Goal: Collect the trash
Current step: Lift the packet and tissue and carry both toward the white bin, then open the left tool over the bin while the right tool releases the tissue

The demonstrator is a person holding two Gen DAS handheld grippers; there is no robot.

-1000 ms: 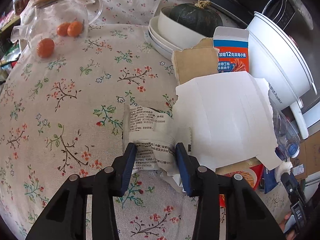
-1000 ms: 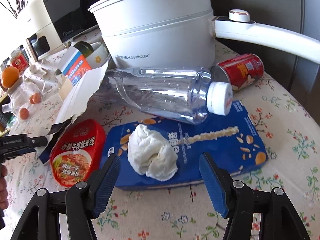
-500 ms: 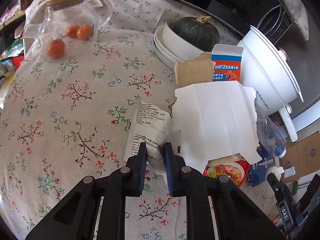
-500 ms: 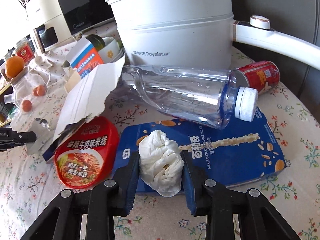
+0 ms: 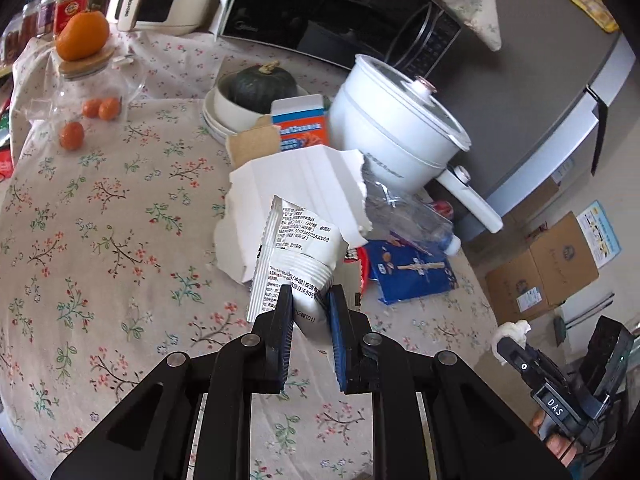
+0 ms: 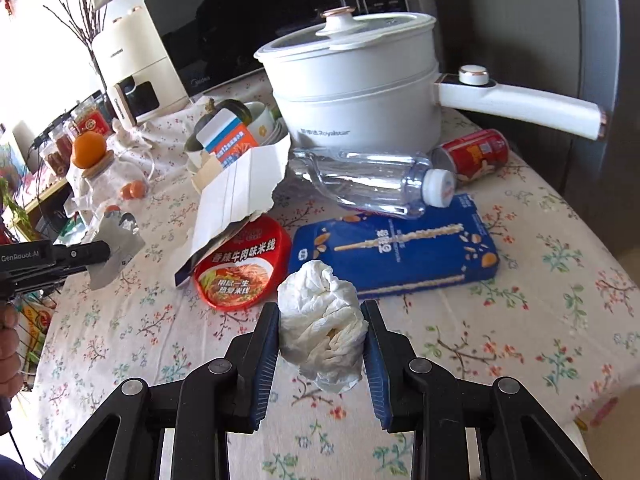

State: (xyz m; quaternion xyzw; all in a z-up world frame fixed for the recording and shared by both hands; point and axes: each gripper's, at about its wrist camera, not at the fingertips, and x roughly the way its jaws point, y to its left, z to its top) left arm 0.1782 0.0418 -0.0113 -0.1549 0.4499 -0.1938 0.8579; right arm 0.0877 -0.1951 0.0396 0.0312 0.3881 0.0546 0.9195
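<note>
Floral-print cloth covers the table [image 5: 100, 216], soft and slightly wrinkled. Left gripper [image 5: 310, 304] is clamped on a crinkled white plastic wrapper [image 5: 296, 252] with black printed text; the pads pinch its lower end and the rest stands up, bent, clear of the cloth. The gripper points down at a slant over the table. In the right wrist view the same wrapper [image 6: 114, 240] shows at far left, held up off the cloth by the black fingers, with part of a hand [image 6: 8, 344] at the frame edge.

Right gripper [image 6: 322, 320] is closed on a crumpled white tissue wad [image 6: 322, 328], soft and lumpy, filling the gap between both blue ribbed pads. It is raised above the cloth and angled down. From the left wrist view the tissue [image 5: 514, 330] sits at the tip of the right gripper off the table's edge.

Trash on the table: a torn white cardboard sheet [image 6: 240, 188], stiff with ragged edges, lying over a round red noodle-cup lid [image 6: 244, 264]; a flat glossy blue snack box [image 6: 396, 248]; a clear plastic bottle [image 6: 368, 184] on its side, white cap, just behind the box; a red can [image 6: 472, 152] on its side beside the bottle cap. A smooth white electric pot [image 6: 356, 92] with a long handle stands behind them.
</note>
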